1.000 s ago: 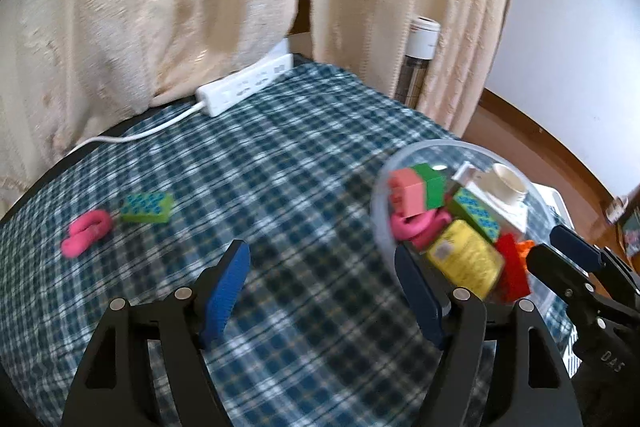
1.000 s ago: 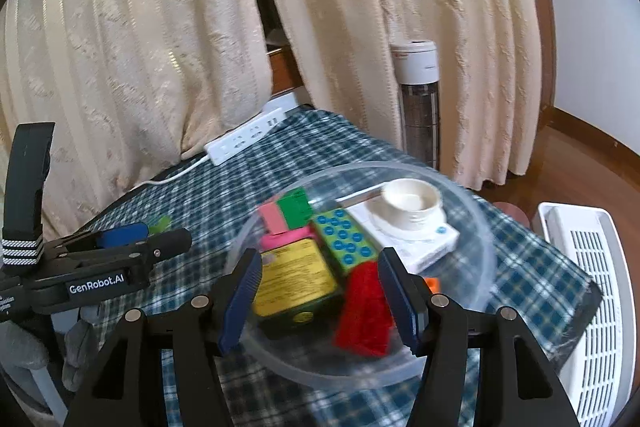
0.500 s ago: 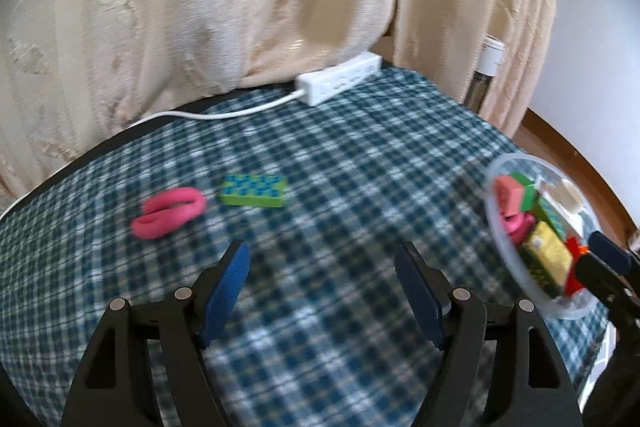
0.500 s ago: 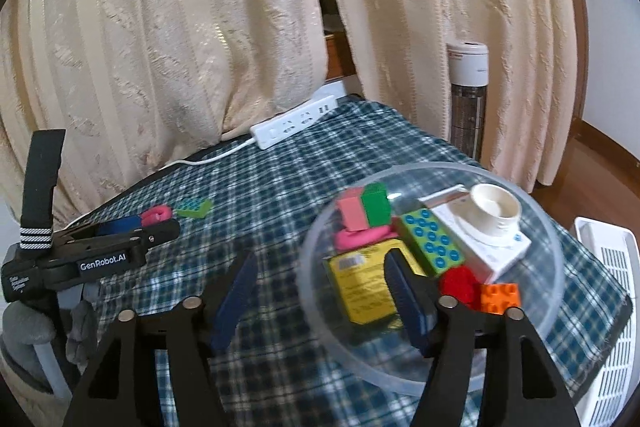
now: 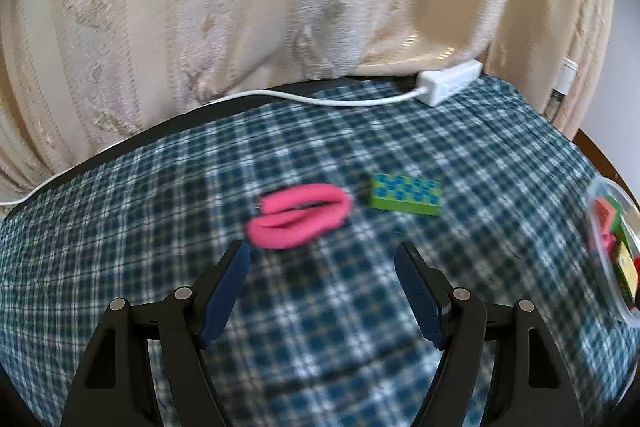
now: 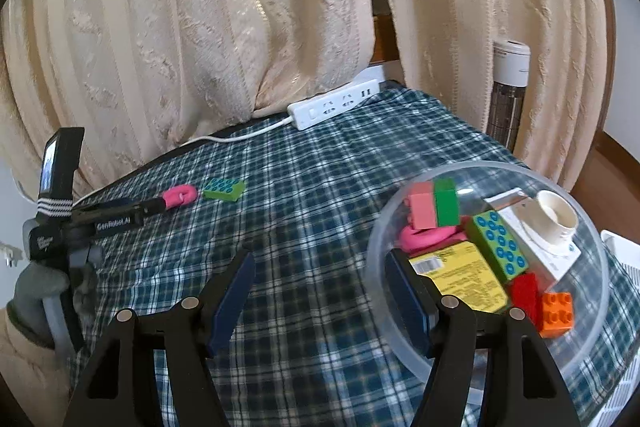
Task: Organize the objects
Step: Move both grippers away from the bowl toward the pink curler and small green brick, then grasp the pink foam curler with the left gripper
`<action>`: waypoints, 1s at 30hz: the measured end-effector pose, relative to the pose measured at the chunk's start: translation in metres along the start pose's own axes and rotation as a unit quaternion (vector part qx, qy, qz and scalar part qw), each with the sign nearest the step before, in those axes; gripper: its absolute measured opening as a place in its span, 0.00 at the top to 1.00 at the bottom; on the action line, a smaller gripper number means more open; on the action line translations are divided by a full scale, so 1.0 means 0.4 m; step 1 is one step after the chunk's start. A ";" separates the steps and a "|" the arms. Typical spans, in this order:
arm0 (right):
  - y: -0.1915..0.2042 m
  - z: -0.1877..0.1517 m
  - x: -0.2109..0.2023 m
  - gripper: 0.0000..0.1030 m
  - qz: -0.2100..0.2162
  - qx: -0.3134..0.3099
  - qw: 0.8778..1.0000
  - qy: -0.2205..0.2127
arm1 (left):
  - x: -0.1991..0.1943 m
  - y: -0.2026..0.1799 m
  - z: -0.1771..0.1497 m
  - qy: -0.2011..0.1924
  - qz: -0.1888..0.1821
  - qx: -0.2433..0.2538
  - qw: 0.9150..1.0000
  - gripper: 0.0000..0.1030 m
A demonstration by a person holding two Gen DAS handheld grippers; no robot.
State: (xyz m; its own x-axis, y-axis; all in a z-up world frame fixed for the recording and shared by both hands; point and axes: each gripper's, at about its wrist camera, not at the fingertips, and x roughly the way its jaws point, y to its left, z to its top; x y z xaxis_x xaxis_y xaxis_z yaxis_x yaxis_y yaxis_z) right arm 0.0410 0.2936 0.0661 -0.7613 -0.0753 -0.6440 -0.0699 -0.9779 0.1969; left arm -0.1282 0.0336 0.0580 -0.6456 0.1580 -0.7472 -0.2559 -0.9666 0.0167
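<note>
A pink ring (image 5: 300,215) and a green brick with blue studs (image 5: 406,193) lie side by side on the checked cloth (image 5: 320,327). My left gripper (image 5: 322,255) is open and empty, just short of the ring. In the right wrist view the left gripper (image 6: 158,205) points at the same pink ring (image 6: 180,195) and green brick (image 6: 223,189). The clear bowl (image 6: 488,171) holds several bricks, a yellow box, a white box and another pink ring. My right gripper (image 6: 320,263) is open and empty, its right finger at the bowl's left rim.
A white power strip (image 6: 334,105) and its cable lie at the table's far edge under cream curtains (image 6: 200,27). A tall white appliance (image 6: 508,95) stands behind the right corner. A white slatted rack (image 6: 624,267) sits past the bowl. A sleeve and gloved hand (image 6: 40,279) are at left.
My left gripper has swung left, away from the bowl, and now faces the pink ring and green brick. My right gripper has shifted left off the bowl and its jaws stand slightly wider.
</note>
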 end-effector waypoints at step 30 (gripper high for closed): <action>0.146 0.056 0.173 0.30 0.038 -0.070 0.995 0.066 | 0.184 0.042 0.029 0.024 -0.016 0.073 0.997 0.26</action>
State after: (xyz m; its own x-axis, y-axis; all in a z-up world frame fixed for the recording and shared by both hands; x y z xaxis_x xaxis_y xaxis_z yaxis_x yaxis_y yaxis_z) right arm -0.0302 0.2355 0.0497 -0.6692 -0.1656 -0.7244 0.0825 -0.9854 0.1491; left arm -0.1883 0.0313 0.0109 -0.6007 0.1752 -0.7801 -0.3796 -0.9212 0.0855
